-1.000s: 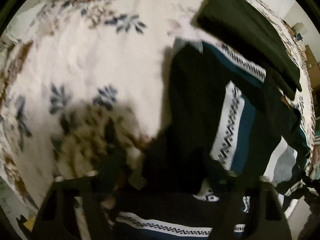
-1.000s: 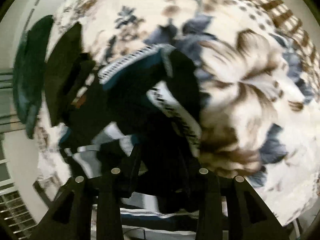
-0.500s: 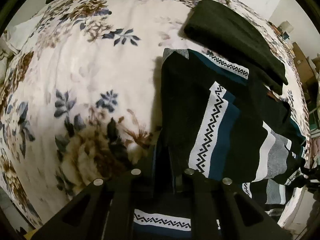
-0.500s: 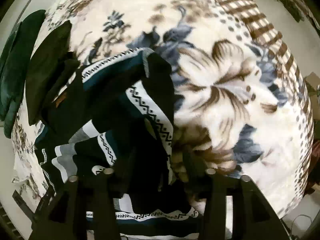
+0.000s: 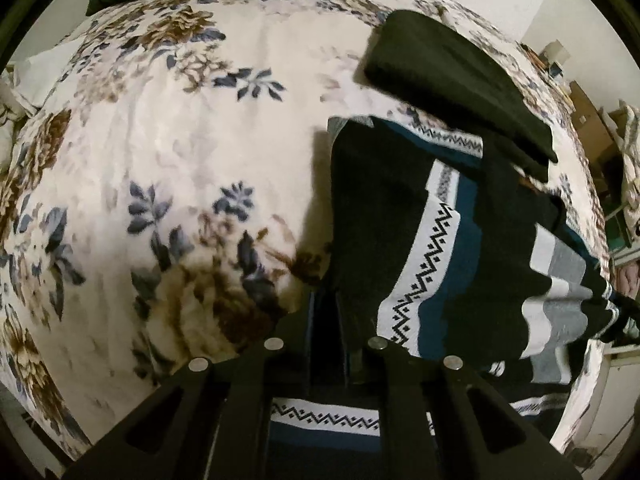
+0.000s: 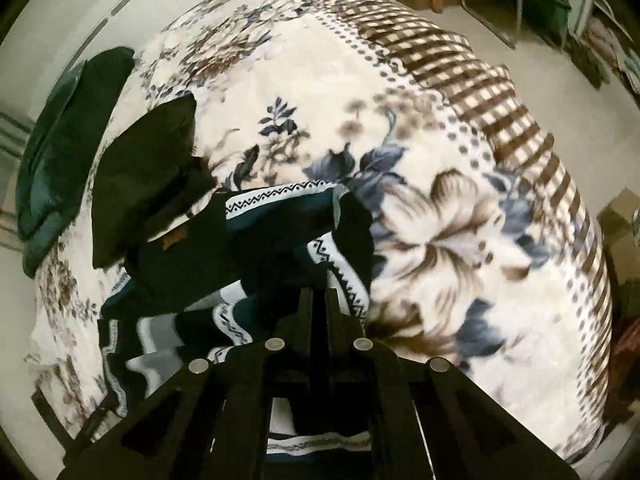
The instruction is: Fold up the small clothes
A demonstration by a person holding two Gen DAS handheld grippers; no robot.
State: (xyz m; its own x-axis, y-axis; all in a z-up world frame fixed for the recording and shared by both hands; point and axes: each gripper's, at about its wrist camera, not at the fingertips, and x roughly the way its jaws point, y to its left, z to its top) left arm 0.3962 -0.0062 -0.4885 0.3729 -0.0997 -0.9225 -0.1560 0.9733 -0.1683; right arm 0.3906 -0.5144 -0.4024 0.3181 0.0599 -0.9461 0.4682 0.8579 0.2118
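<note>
I have both grippers pinched on the near edge of the sweater [image 5: 404, 216], which lies on the bed [image 5: 168, 152]: left gripper [image 5: 326, 320] and, as far as the dark cloth shows, right gripper [image 6: 318, 308]. Next I carry that edge over to fold it, keeping it level.

Soft knit sweater [image 5: 420, 264]; plush fleece blanket [image 5: 180, 140]; matt black plastic left gripper [image 5: 334, 312]
</note>
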